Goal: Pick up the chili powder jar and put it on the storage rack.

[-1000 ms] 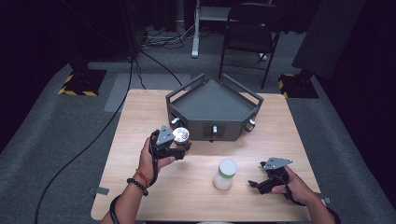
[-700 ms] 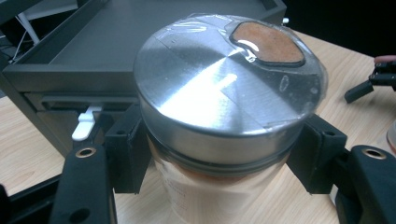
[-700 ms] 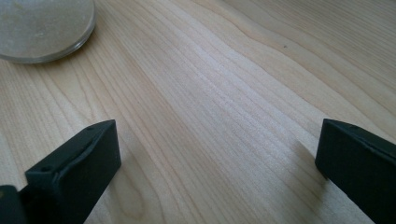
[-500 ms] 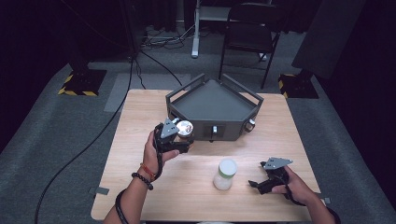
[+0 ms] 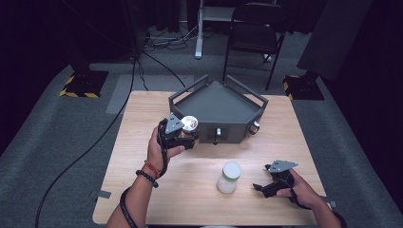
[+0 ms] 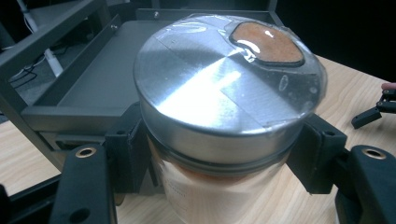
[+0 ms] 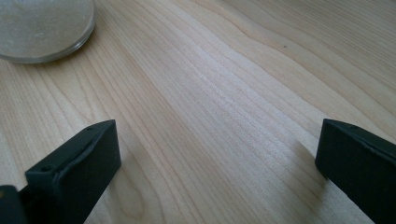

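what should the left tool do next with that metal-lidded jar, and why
Probably carry the jar a little further forward, over the tray's front wall, before lowering it. The left tool is clamped on the jar just under its lid, held off the table right in front of the tray, whose floor looks bare.

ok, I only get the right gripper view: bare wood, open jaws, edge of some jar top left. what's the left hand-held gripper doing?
Observer: The left hand-held gripper is shut on a metal-lidded jar, just in front of the dark tray.
Operator: anything on that lid?
Observer: Clear tape across it, over an orange-brown patch near the rim.
Operator: and the jar in my view?
Observer: A white-lidded jar, upright on the table, apart from the right hand-held gripper.
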Demonstrator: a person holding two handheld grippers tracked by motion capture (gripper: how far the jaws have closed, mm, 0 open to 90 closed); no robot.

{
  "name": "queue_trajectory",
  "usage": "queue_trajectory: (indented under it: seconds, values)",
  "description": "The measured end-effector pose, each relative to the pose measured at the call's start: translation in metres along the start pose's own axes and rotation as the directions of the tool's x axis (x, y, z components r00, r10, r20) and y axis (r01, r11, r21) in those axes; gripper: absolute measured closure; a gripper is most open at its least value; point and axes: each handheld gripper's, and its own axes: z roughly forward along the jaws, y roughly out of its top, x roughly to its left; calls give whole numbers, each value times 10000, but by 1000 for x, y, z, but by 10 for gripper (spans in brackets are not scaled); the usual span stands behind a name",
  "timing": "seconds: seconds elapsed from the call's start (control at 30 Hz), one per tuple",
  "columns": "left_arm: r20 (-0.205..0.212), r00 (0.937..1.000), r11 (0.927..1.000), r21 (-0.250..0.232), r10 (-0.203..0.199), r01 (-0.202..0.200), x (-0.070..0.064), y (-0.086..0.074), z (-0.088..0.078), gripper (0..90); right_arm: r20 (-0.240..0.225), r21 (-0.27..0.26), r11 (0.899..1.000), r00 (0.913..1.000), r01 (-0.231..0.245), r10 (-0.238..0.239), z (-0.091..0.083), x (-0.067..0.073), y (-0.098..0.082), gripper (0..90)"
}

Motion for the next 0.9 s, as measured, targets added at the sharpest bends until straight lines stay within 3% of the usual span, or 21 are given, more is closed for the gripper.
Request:
queue_trajectory:
  seconds: [0.5,0.9]
  values:
    - [2,10000,9986,-523,-40,40,2,19,-2,317,-1,2,10000,10000,3,-3,0,0,0,0]
    - [-66,9999,9983,-582,78,-82,1,38,8,317,-10,5,10000,10000,11,-11,0,0,0,0]
